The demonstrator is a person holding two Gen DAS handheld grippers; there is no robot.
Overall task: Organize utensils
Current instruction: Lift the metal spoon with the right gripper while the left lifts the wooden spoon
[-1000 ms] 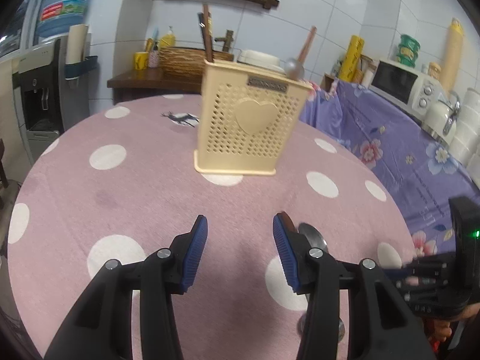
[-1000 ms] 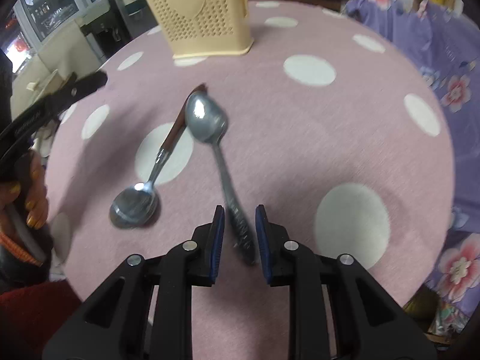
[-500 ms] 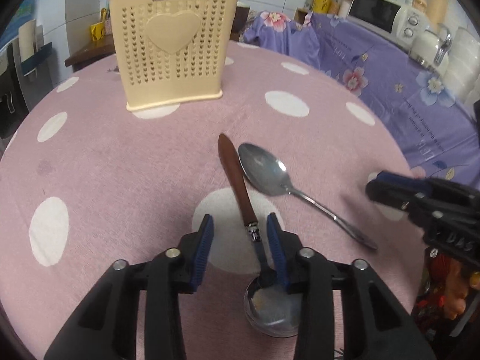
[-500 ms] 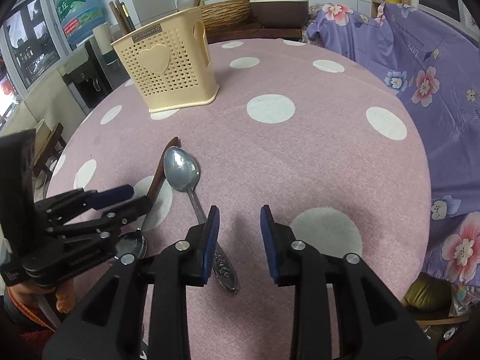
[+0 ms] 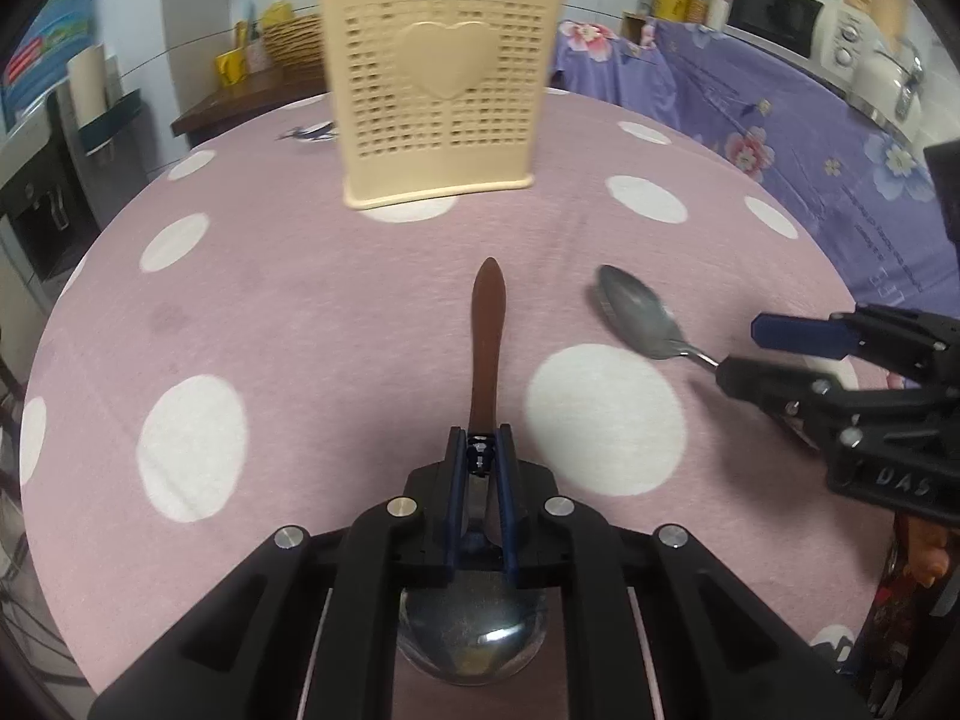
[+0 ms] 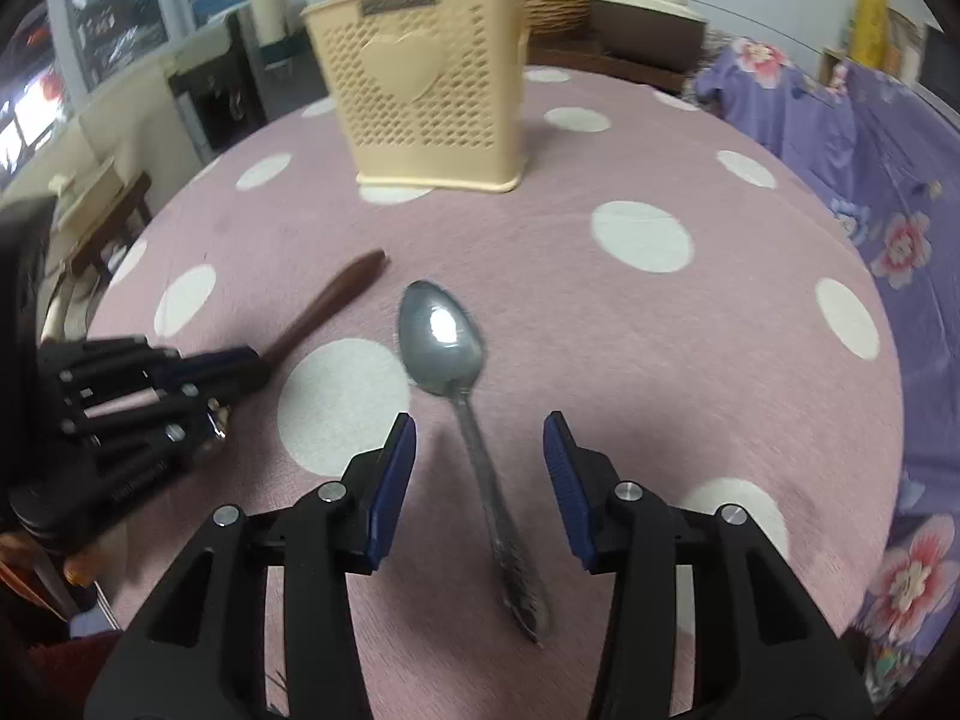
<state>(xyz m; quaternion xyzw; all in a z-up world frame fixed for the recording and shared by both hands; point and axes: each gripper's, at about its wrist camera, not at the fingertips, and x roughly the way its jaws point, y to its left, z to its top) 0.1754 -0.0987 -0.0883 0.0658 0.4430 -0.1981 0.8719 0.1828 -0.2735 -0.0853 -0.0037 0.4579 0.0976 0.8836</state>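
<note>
A brown-handled spoon (image 5: 487, 348) lies on the pink dotted tablecloth, its bowl under my left gripper (image 5: 480, 450). That gripper is shut on the spoon's neck where wood meets metal. In the right wrist view the same spoon (image 6: 327, 306) runs into the left gripper (image 6: 240, 369) at the left. An all-metal spoon (image 6: 462, 396) lies lengthwise between the pads of my right gripper (image 6: 478, 441), whose jaws are opening and do not touch it. From the left wrist view the metal spoon (image 5: 639, 315) meets the right gripper (image 5: 744, 354). A cream perforated utensil holder (image 5: 441, 87) stands upright at the far side.
The round table (image 5: 270, 312) drops off at its rim on all sides. A purple flowered cloth (image 6: 870, 138) covers a surface to the right, with a microwave (image 5: 774, 15) behind. A water dispenser (image 5: 48, 180) stands at the left. Utensil handles stick up from the holder (image 6: 432, 96).
My left gripper has come down and closed on the brown-handled spoon's neck. The right gripper has widened around the metal spoon's handle and shifted along it.
</note>
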